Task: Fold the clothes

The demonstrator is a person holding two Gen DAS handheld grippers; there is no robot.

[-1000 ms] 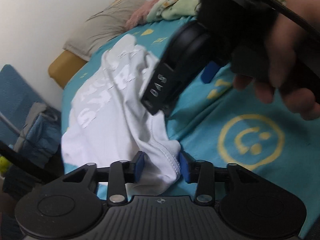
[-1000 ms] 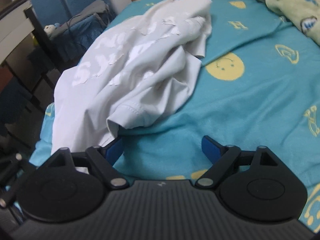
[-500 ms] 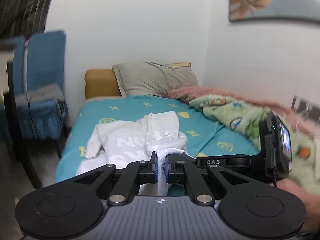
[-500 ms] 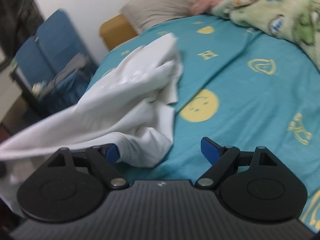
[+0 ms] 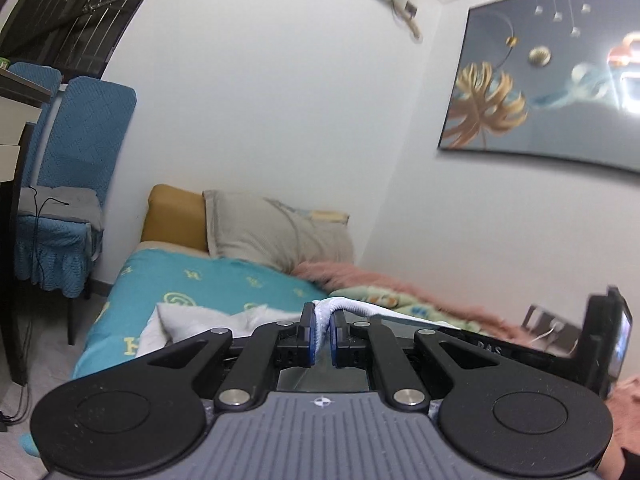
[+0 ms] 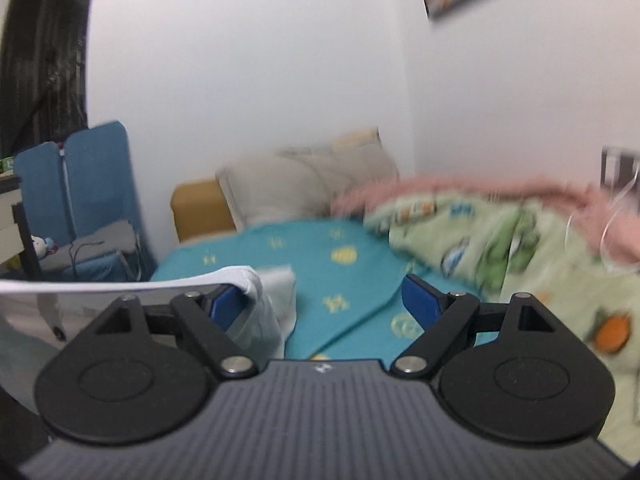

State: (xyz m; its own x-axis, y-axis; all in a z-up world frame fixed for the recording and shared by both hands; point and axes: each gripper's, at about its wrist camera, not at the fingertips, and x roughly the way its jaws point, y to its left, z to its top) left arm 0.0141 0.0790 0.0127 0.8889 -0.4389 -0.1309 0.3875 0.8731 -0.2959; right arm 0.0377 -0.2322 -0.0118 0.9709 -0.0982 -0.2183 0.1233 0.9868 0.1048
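The left gripper [image 5: 322, 334] pinches the white shirt's [image 5: 344, 305] hem above the bed [image 5: 224, 280]. The right gripper [image 6: 328, 300] gapes wide (cloth only drapes its left finger). The shirt looks soft and light; seams suit gripping best.

I'm holding two matching black plastic tools. My left gripper [image 5: 322, 334] is showing a grey ribbed body [image 5: 320, 436] with a small white cross mark, two round black discs, angled black link arms, silver rivets and blue pads [image 5: 307, 334] on the fingers. My right gripper [image 6: 322, 304] is looking the same: grey ribbed body, silver rivets, blue pads [image 6: 418, 302]. From the left view, its side is carrying white lettering, too blurred to read.
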